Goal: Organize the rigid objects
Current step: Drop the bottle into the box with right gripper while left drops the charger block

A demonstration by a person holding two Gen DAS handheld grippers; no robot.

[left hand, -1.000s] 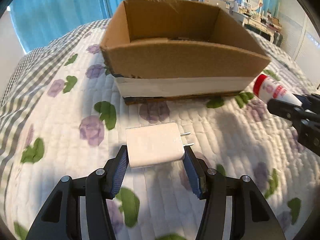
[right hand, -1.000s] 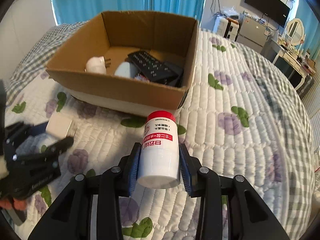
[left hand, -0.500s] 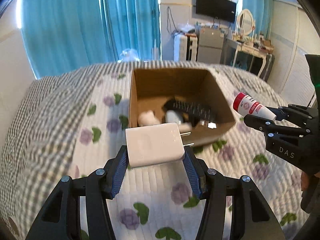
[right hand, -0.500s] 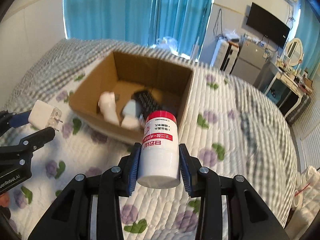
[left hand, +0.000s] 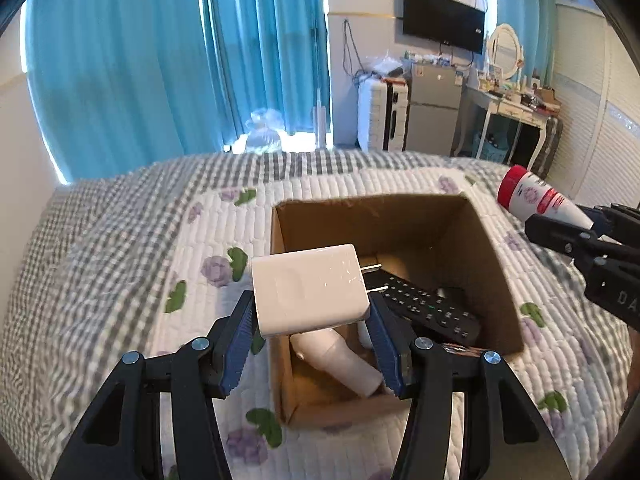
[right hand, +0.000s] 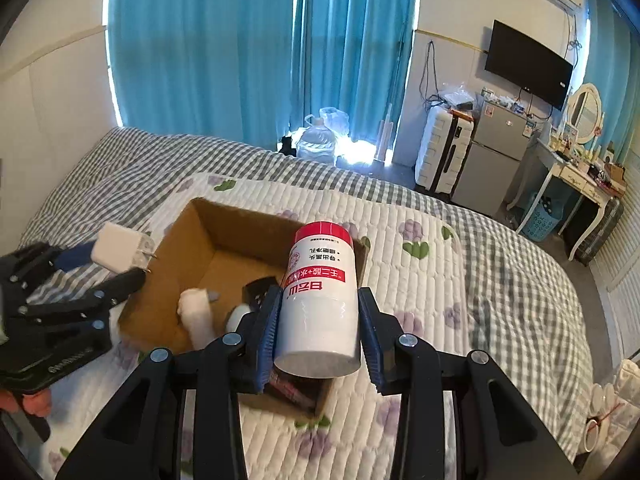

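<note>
Both claws have risen over the box (left hand: pixel 492 280), left gripper (left hand: pixel 312 332) clamping the light, stiff charger (left hand: pixel 310 290) by its sides, right gripper (right hand: pixel 318 330) pinching the smooth bottle (right hand: pixel 320 292) low on its body.

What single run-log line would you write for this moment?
left gripper: shut on white charger | right gripper: shut on red-capped bottle | both above cardboard box | release: not yet

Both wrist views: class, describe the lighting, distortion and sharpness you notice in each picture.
Left wrist view: backlit by blue curtains, black fisheye corners, the bed bowed, charger sharp. Right wrist view: bright glare under the curtains, bottle crisp, left gripper at the frame's left edge slightly soft.
</note>
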